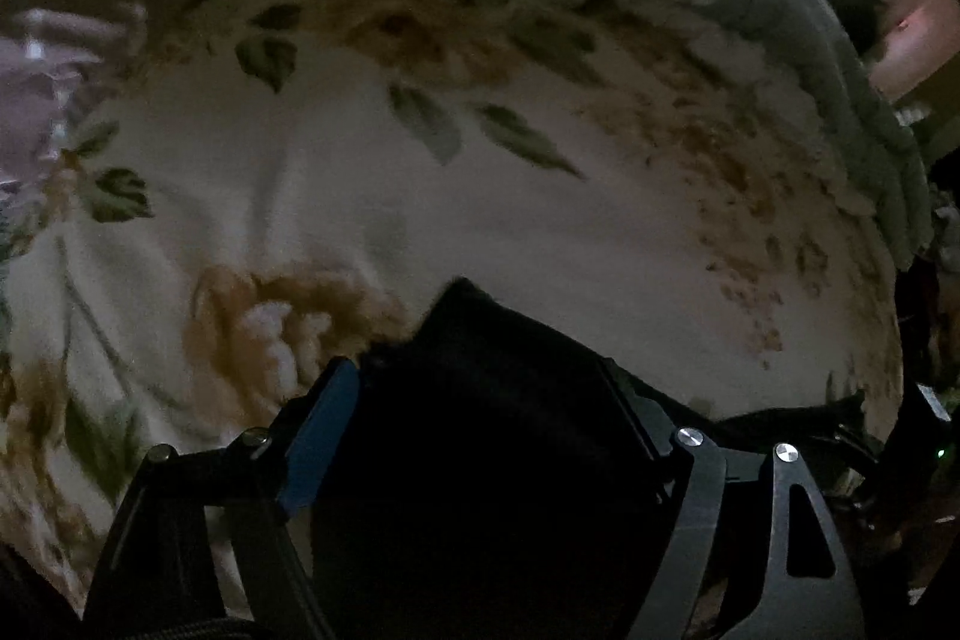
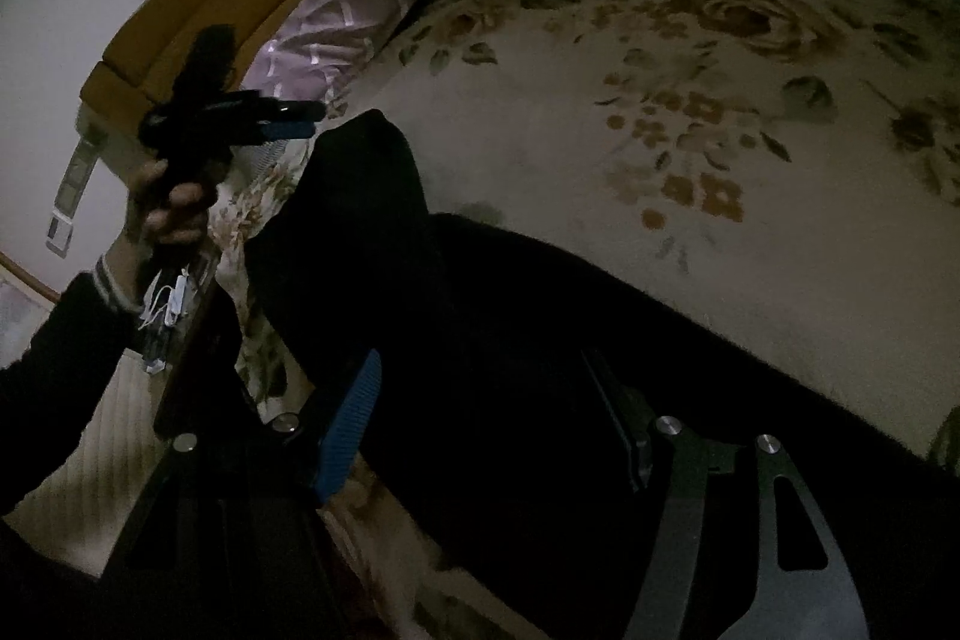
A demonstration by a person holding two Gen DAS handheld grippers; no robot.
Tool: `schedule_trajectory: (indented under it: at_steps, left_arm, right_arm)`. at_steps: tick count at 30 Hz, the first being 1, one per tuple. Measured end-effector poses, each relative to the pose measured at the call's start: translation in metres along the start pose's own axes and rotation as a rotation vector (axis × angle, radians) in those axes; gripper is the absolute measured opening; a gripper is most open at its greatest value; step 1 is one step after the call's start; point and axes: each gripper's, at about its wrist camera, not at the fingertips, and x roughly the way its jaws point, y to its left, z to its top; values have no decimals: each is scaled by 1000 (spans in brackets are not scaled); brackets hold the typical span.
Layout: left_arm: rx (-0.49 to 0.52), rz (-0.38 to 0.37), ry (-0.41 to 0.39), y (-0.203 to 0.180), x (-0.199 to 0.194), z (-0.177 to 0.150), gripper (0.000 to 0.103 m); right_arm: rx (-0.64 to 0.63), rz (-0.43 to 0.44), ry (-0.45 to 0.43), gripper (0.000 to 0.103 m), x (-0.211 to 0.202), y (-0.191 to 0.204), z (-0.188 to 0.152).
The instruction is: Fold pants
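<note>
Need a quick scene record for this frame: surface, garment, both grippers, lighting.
surface: floral bedspread
garment: black pants, lying on the bedspread
left gripper: jaws apart, nothing between them, raised beside the pants' end
right gripper: jaws apart over the dark fabric; contact unclear
person: hand on left gripper's handle
lighting: dim, garment detail lost

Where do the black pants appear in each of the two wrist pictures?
Left wrist view: the black pants fill the bottom centre, between the fingers of that claw.
Right wrist view: they run from the centre left to the lower right.
Shared landmark: the floral bedspread under the pants, in both views.
</note>
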Motion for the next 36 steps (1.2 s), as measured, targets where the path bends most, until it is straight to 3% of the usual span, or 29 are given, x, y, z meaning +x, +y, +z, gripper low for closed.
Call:
schedule_trajectory:
  at_steps: [5,8,10,12,13,15,17,20,29,36]
  left_arm:
    - [-7,-60,134,15,41,15,80]
    - [17,-66,153,8,52,14,80]
    - [38,-75,124,3,50,14,76]
    - [54,-82,92,0,45,13,59]
    - [69,-69,60,-3,39,12,53]
    - [80,-67,30,-6,32,9,23]
    - [84,-69,-12,-7,20,4,10]
    - [95,-91,-80,-5,-3,-9,7]
    - [120,-134,-259,-8,-65,-70,4]
    - [60,-126,-327,0,-83,-116,4]
  right_arm:
    - [-7,0,36,67,12,0,8]
    - [-19,10,57,67,22,5,10]
    - [-32,13,64,67,25,8,9]
    - [-50,13,72,65,29,13,8]
    - [-60,9,75,51,31,15,7]
    - [-76,17,82,34,34,21,6]
    - [-99,-1,70,22,33,28,6]
    - [-120,-32,27,8,27,36,7]
    - [-203,-45,-66,7,8,65,-11]
    - [-305,-74,-49,7,16,83,-38]
